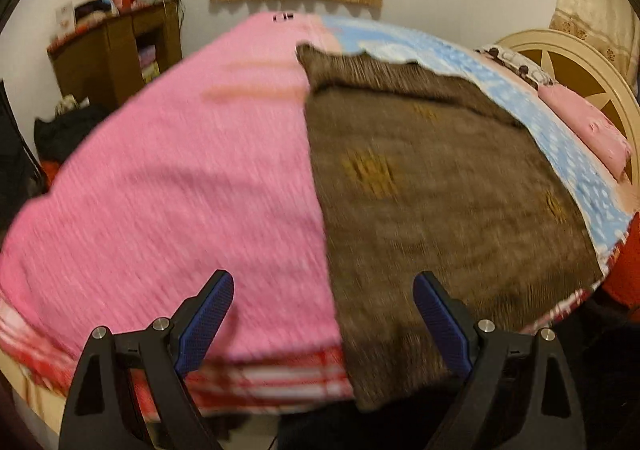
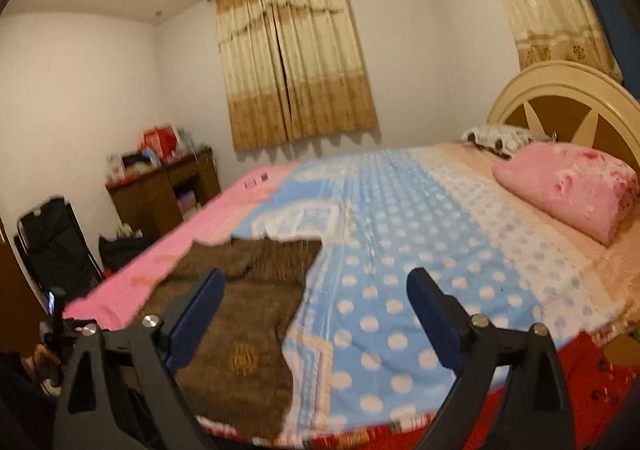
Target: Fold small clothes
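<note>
A brown cloth with gold motifs (image 1: 432,186) lies spread flat on the bed, its near edge hanging over the bed's front edge. It also shows in the right wrist view (image 2: 248,314), at lower left. My left gripper (image 1: 324,294) is open and empty, held above the near edge of the cloth where it meets the pink blanket (image 1: 180,186). My right gripper (image 2: 316,290) is open and empty, above the right edge of the cloth and the blue polka-dot blanket (image 2: 420,250). Both views are motion-blurred.
A pink pillow (image 2: 572,186) and a cream headboard (image 2: 560,90) are at the right. A brown cabinet (image 2: 168,190) with clutter stands by the far wall, a black chair (image 2: 52,246) at left. Curtains (image 2: 296,62) cover the window.
</note>
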Tool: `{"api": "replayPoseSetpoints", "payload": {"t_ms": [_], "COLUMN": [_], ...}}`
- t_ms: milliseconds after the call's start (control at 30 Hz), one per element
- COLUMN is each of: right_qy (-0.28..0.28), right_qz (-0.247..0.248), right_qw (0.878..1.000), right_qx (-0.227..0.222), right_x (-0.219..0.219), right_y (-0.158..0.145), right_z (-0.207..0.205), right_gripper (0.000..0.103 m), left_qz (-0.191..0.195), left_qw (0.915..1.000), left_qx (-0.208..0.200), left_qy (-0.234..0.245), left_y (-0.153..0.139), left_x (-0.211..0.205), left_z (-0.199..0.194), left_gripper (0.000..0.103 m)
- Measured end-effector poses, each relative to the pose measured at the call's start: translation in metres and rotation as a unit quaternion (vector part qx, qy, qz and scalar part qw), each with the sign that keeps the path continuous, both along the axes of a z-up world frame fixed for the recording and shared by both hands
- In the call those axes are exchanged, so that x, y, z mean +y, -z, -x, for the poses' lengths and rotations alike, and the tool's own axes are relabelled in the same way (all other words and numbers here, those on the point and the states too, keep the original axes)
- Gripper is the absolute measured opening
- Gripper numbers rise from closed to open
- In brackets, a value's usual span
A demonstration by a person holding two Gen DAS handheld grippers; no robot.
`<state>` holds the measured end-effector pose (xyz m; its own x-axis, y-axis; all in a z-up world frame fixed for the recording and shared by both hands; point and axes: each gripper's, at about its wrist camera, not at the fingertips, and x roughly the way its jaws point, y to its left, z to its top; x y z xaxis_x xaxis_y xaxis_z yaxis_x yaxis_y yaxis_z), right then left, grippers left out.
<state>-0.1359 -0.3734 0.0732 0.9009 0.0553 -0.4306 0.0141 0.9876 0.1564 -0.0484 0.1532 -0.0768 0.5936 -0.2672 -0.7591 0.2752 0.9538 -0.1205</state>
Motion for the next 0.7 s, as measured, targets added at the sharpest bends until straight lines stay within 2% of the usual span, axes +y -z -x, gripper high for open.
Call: {"api": "replayPoseSetpoints", "payload": {"t_ms": [100,167,233,333,433,567,700], "right_qy": [-0.012,-0.016,-0.022,-0.025,-0.023,-0.022,-0.036], "right_qz": [-0.021,-0.036,-0.064,-0.111,-0.116,-0.093,-0.135], "right_qw": [0.997,0.992,0.985,0.969,0.963,0.964,0.954], "right_qx": [0.069,0.117,0.161,0.218,0.242,0.250,0.265], "right_x": [0.017,0.027,0.033,0.034,0.035,0.040,0.041], "right_y": [0.049,0.082,0.114,0.155,0.174,0.183,0.201], "right_z": [-0.021,-0.039,-0.053,-0.071,-0.073,-0.070,-0.071], "right_gripper": [0.089,0.078,0.069,0.067,0.067,0.067,0.067], "left_qz": [0.010,0.002,-0.001,0.006,0.000,0.012,0.021], "left_qw": [0.9999,1.0000,0.9999,0.9997,0.9993,0.9990,0.9989], "left_qx": [0.008,0.003,-0.012,-0.017,-0.023,-0.021,-0.014], "left_qy": [0.008,0.009,0.009,0.018,0.030,0.037,0.041], "left_y": [0.015,0.018,0.019,0.024,0.023,0.025,0.028], "left_x": [-0.007,-0.010,-0.013,-0.021,-0.026,-0.027,-0.026], "left_z": [0.008,0.012,0.016,0.022,0.026,0.027,0.030], "left_gripper": [0.092,0.092,0.092,0.092,0.092,0.092,0.092]}}
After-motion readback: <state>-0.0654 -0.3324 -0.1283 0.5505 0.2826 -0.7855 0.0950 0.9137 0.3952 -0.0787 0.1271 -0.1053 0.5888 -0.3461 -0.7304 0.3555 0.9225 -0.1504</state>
